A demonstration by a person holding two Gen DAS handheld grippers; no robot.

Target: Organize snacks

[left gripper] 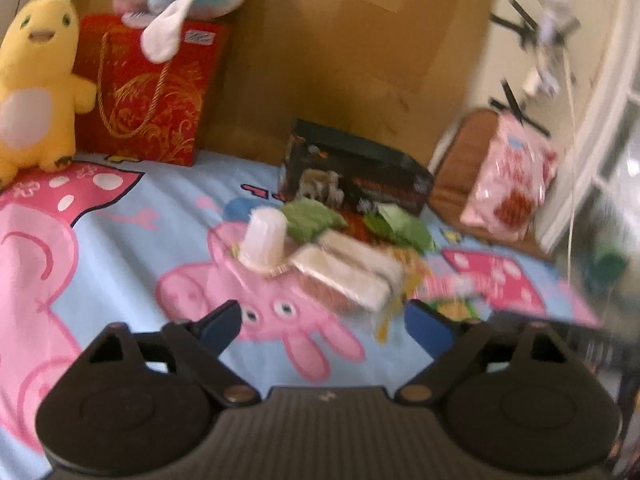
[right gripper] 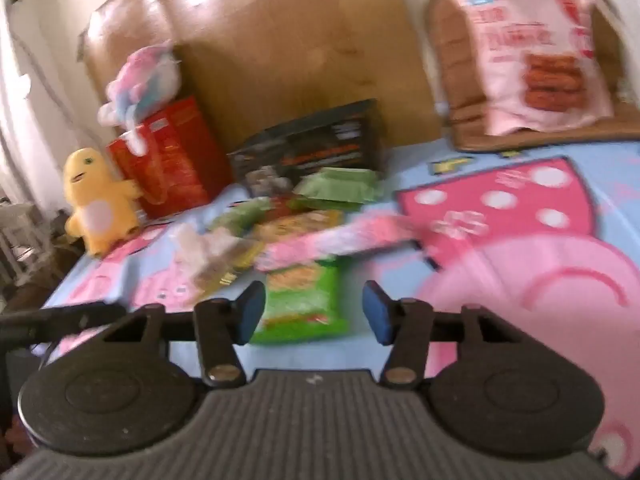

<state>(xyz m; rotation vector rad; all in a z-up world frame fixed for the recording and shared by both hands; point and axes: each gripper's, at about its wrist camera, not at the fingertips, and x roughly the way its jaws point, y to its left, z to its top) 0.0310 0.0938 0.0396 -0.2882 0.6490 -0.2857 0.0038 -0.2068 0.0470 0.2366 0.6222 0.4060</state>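
Snack pile (right gripper: 288, 216) — green, pink, beige packets, blurred; both tongs (left gripper: 320, 320) (right gripper: 314, 312) apart, empty.

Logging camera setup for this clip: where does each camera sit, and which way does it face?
Left wrist: on the left gripper, facing the snack pile and black box; its open fingers show.
Right wrist: on the right gripper, over a green packet; open fingers show.
Shared: yellow plush, red bag, black box.

Print on pink snack bag (right gripper: 536, 52), black box (right gripper: 312, 148), red gift bag (left gripper: 148, 88), green packet (right gripper: 300, 300): all blurred, nothing readable.
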